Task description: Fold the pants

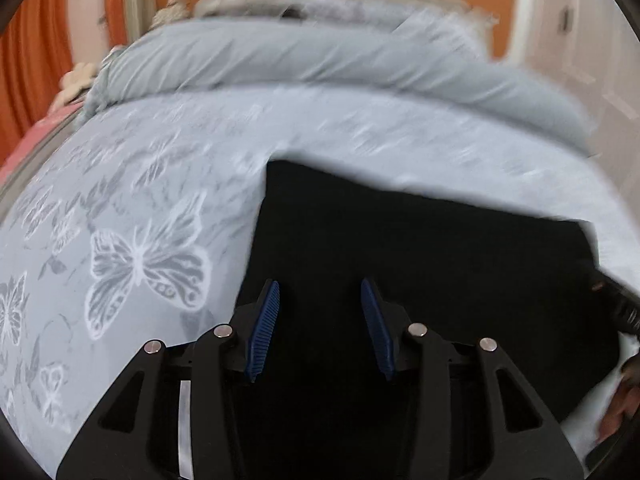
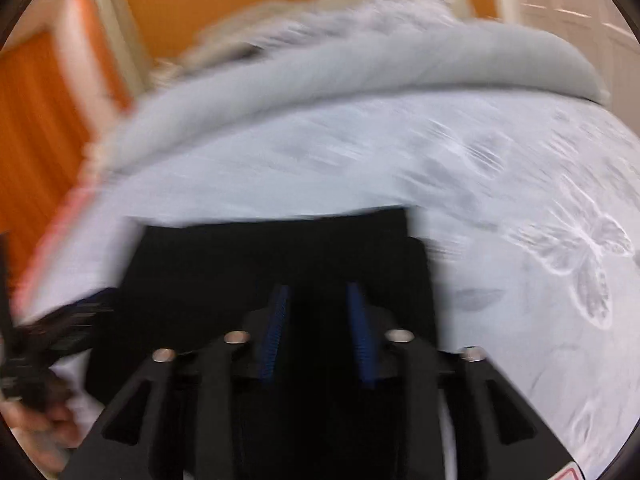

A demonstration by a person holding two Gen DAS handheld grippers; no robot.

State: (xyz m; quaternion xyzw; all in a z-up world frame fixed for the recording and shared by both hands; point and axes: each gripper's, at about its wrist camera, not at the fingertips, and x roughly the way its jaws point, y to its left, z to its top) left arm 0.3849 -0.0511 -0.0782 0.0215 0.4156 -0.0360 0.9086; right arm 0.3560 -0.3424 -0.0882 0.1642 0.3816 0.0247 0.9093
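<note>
A: Black pants [image 1: 420, 248] lie flat on the butterfly bedsheet [image 1: 140, 184], bare sheet beyond their far edge.
B: Left gripper [image 1: 320, 292] part-open above them; right gripper [image 2: 316, 296] narrower (grip indeterminate). Only the left view shows butterflies sharply.

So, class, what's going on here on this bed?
A person is folding black pants on a bed with a butterfly-print sheet, holding a gripper in each hand. The left gripper and the right gripper both hang over the dark fabric, jaws partly apart. The blur and the black cloth hide whether either one pinches the fabric. The pants lie as a flat, roughly rectangular shape, a rolled grey duvet beyond them.
</note>
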